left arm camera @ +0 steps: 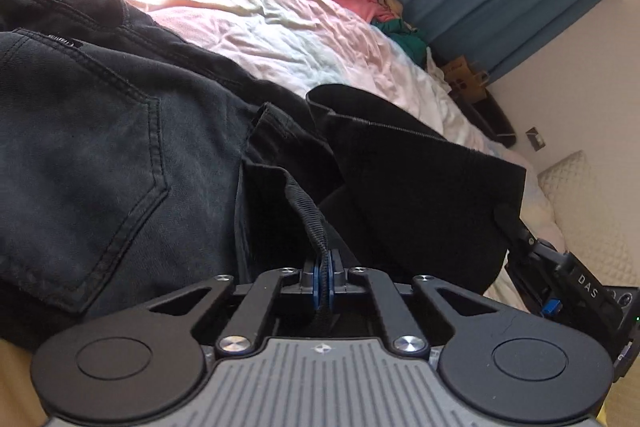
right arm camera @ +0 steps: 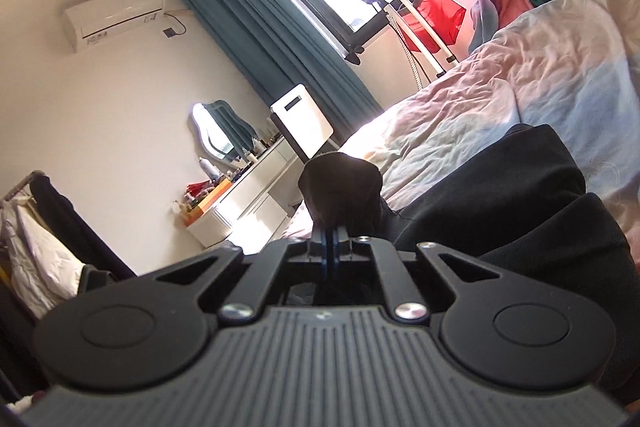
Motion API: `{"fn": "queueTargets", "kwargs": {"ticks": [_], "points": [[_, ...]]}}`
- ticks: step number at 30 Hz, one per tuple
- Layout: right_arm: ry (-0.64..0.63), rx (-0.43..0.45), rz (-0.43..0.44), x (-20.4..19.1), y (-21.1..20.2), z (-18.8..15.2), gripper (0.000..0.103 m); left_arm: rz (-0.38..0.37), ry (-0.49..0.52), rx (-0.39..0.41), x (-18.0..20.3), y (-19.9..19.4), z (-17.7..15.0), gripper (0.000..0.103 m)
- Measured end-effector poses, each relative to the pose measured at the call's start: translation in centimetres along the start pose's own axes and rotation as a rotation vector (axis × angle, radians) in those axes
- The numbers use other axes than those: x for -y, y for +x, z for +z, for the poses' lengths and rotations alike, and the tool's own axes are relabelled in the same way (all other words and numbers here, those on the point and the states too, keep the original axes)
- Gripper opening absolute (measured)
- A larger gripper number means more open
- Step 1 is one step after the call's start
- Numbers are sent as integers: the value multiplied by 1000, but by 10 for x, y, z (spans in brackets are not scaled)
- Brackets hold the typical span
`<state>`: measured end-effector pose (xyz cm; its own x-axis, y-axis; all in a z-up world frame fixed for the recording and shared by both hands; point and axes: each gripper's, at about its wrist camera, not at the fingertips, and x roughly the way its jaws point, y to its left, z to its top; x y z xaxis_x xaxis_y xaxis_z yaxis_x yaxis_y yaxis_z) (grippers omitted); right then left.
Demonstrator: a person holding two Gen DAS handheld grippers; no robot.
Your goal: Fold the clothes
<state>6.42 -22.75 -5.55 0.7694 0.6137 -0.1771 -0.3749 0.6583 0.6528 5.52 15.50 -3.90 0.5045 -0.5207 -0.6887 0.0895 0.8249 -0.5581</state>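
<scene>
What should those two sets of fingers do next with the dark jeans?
Probably lift both ends together to start the fold: the left gripper is pinched on a belt loop of the jeans, the right gripper on dark cloth, over the bed.

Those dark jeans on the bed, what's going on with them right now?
A person is folding clothes with a hand-held gripper in each hand. The left gripper is shut on a fabric edge of the dark jeans, which lie on the bed with a back pocket showing. The right gripper is shut on another bunched bit of dark cloth, apparently the same jeans. Both ends are pinched; no fold is finished yet. More clothes are piled at the far side of the bed.
</scene>
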Motion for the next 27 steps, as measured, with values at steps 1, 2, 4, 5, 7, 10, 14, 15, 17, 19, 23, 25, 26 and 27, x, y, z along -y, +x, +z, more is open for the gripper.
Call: {"fn": "queueTargets", "kwargs": {"ticks": [1, 2, 4, 5, 7, 10, 14, 15, 17, 19, 23, 25, 26, 27], "points": [[-10, -11, 1, -2, 1, -2, 6, 42, 12, -64, 3, -1, -5, 4], [-18, -21, 5, -3, 2, -3, 6, 76, 21, -113, 5, -2, -9, 5], [-37, -38, 13, -9, 3, -7, 6, 115, 24, -156, 6, -10, -15, 7], [-48, -45, 13, -11, 3, -8, 6, 126, 31, -163, 7, -16, -17, 9], [-66, -51, 4, -15, 6, -9, 6, 127, 64, -111, 16, -31, -11, 11], [-68, -43, -13, -15, 7, -7, 6, 102, 106, -13, 29, -42, 8, 33], [-24, 7, -23, -10, -1, -1, 6, 143, 99, 81, 31, -17, 44, 57], [-12, 17, -25, -8, -3, 1, 6, 166, 88, 96, 29, -6, 53, 59], [9, 38, -28, -5, -8, 6, 6, 234, 56, 107, 23, 20, 71, 61], [21, 64, -32, -3, -13, 9, 6, 274, 41, 70, 16, 46, 88, 61], [45, 105, -28, 1, -22, 16, 6, 212, 31, -22, 12, 90, 104, 61], [62, 128, -25, 4, -25, 19, 6, 251, 83, -32, 20, 105, 100, 63], [76, 139, -22, 6, -27, 20, 6, 262, 118, -32, 24, 109, 97, 60], [93, 147, -17, 9, -28, 21, 6, 269, 155, -32, 28, 113, 91, 56]]}}
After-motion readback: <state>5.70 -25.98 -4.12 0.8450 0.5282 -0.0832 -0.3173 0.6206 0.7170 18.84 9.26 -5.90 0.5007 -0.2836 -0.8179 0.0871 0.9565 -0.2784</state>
